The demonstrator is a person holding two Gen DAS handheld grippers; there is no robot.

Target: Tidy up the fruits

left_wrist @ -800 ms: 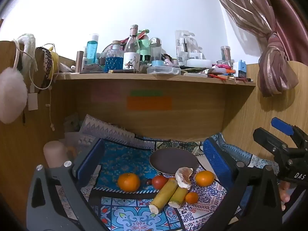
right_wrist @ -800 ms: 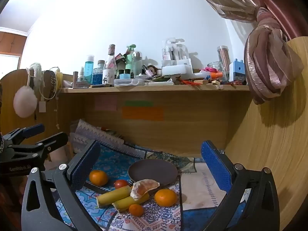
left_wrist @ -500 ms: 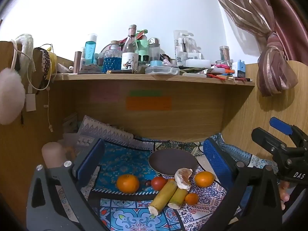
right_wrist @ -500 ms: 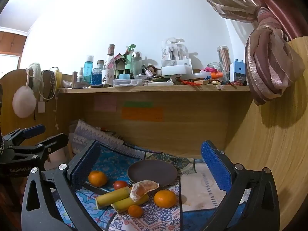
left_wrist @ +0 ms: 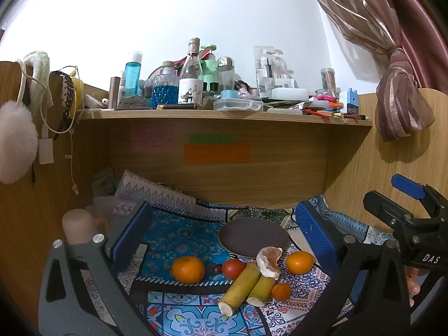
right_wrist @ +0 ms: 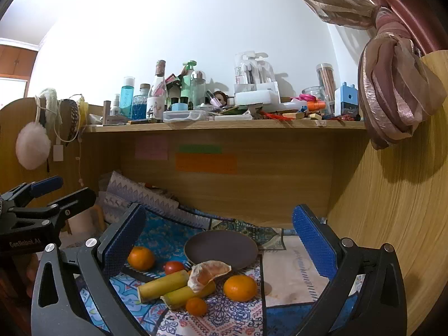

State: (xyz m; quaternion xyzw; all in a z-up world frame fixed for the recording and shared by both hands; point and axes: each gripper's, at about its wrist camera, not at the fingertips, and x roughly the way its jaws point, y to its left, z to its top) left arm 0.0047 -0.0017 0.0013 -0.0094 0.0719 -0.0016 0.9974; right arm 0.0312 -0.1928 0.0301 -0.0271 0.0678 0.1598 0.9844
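Both grippers, the left gripper (left_wrist: 221, 235) and right gripper (right_wrist: 218, 235), are hovering wide open and empty, barely drifting since a moment ago, so sorting is not yet starting: the fruits (right_wrist: 240, 287) are lying before the empty plate (right_wrist: 221, 249) on the desk.

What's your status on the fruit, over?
Both tongs open, empty: left, right. Plate bare; oranges, tomato, yellow stalks all on the mat. Peeled orange lies across the stalks.
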